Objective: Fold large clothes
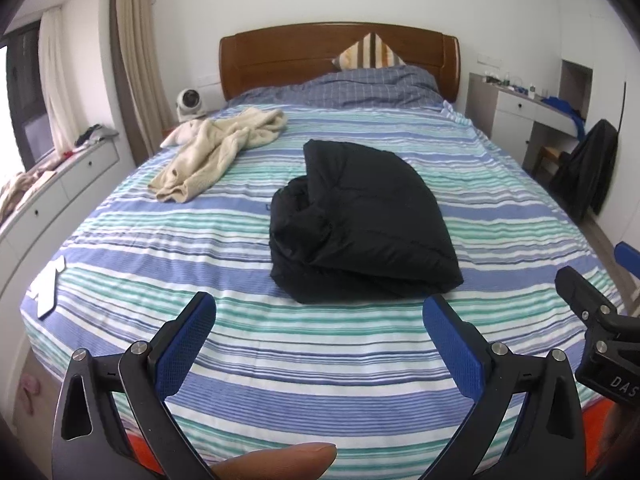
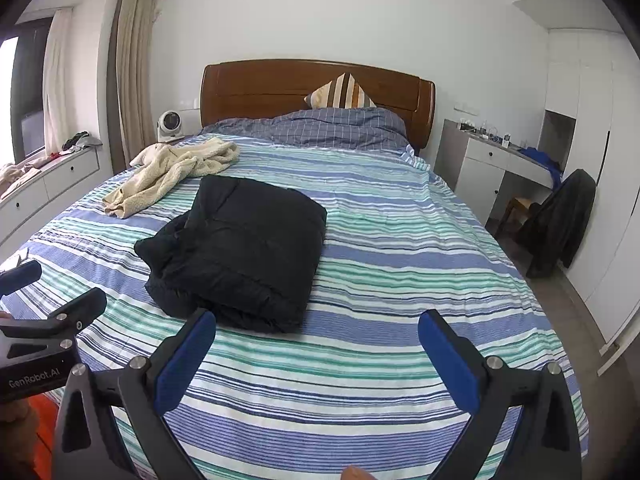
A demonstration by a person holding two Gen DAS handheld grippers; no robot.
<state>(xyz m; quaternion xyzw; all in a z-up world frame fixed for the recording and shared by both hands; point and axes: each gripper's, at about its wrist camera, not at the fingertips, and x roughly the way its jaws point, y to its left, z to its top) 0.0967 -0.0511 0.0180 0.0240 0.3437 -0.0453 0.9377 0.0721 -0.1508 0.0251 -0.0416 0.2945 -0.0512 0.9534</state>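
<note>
A black padded jacket (image 1: 360,220) lies folded into a compact bundle in the middle of the striped bed (image 1: 160,248); it also shows in the right wrist view (image 2: 240,248). A cream fleece garment (image 1: 216,152) lies crumpled at the far left of the bed, also in the right wrist view (image 2: 176,172). My left gripper (image 1: 320,312) is open and empty, hovering over the bed's near end, short of the jacket. My right gripper (image 2: 316,332) is open and empty, just in front of the jacket's near edge. Each gripper shows at the edge of the other's view.
A wooden headboard (image 1: 280,56), striped pillow (image 1: 372,54) and folded blue checked duvet (image 1: 360,88) are at the bed's far end. A white drawer unit (image 1: 60,184) runs along the left. A desk (image 1: 520,112) and a chair draped with dark clothing (image 1: 588,164) stand at the right.
</note>
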